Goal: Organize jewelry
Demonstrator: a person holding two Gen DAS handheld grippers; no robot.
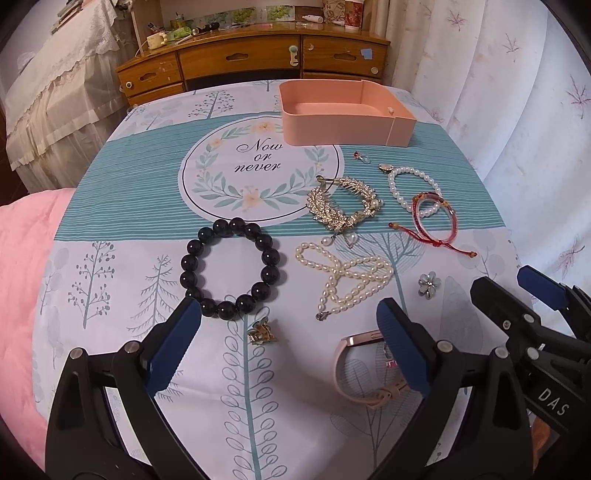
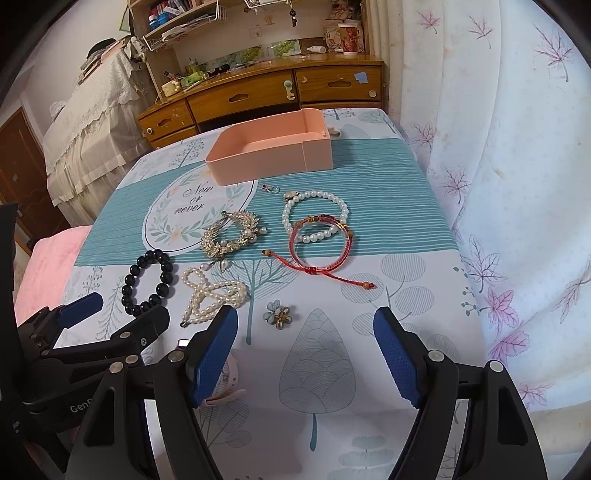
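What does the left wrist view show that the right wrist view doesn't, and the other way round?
Only the left wrist view shows the small gold clip between the fingers of the left gripper, and most of the pink watch. Only the right wrist view shows the wall shelves above the dresser. Both show the pink box, black bracelet, pearl necklace, gold comb, pearl bracelet, red cord bracelet and flower brooch. Both grippers, including the right gripper, are open.

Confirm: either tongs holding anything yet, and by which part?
Nothing held. Left tongs and right tongs are both open above the tablecloth; all jewelry lies loose.
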